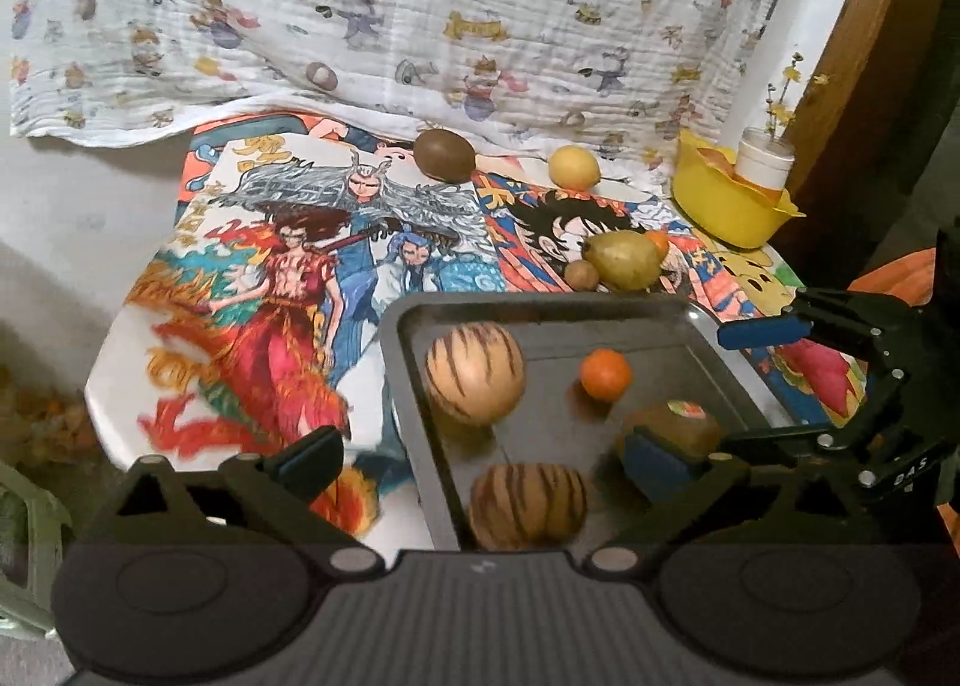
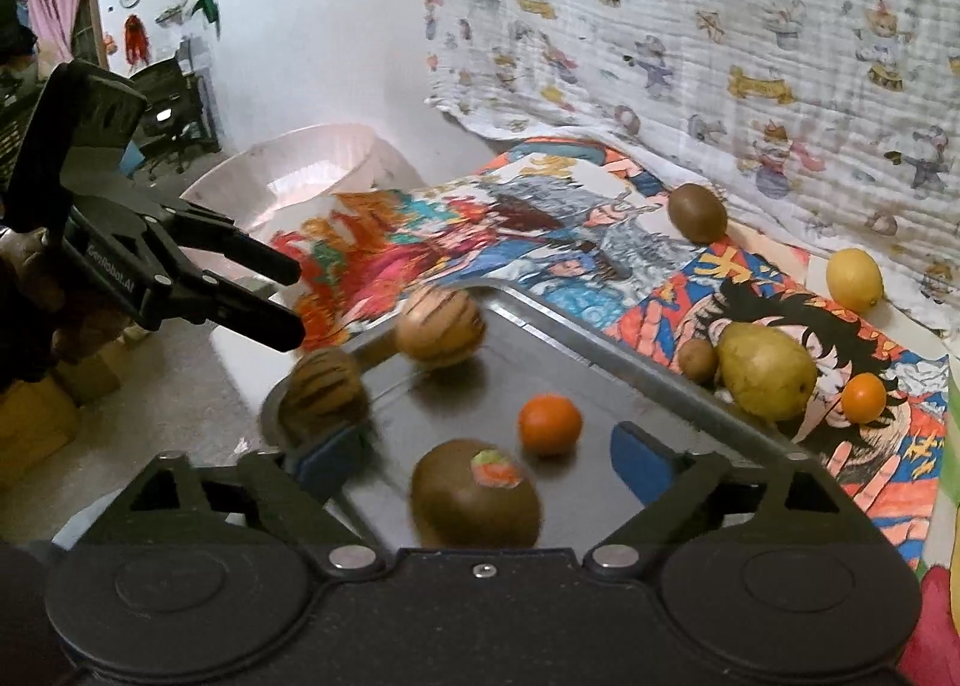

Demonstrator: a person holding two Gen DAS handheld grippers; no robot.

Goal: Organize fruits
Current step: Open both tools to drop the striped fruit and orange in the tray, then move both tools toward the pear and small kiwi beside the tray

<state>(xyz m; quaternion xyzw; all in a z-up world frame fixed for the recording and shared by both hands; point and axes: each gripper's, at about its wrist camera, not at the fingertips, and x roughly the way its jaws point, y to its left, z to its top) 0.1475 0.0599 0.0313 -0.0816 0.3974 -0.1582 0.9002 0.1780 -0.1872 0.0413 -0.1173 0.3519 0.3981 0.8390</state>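
A dark metal tray (image 1: 558,305) (image 2: 600,335) holds two striped melons (image 1: 475,373) (image 1: 528,506), an orange (image 1: 605,374) (image 2: 549,424) and a stickered kiwi (image 1: 672,425) (image 2: 474,497). My right gripper (image 2: 486,458) is open above the kiwi, which lies between its blue pads, and it shows in the left wrist view (image 1: 714,386). My left gripper (image 1: 480,461) is open and empty over the tray's near left corner, and it shows in the right wrist view (image 2: 294,299). On the table lie a kiwi (image 1: 444,155), a lemon (image 1: 574,166), a pear (image 1: 621,260), a small brown fruit (image 1: 582,273) and a small orange (image 2: 863,397).
The table is covered with colourful cartoon posters (image 1: 288,266). A yellow bowl (image 1: 729,194) with a white cup (image 1: 763,158) stands at the back right. A printed cloth (image 1: 420,14) hangs behind. A pink basin (image 2: 312,170) sits beyond the table's left end.
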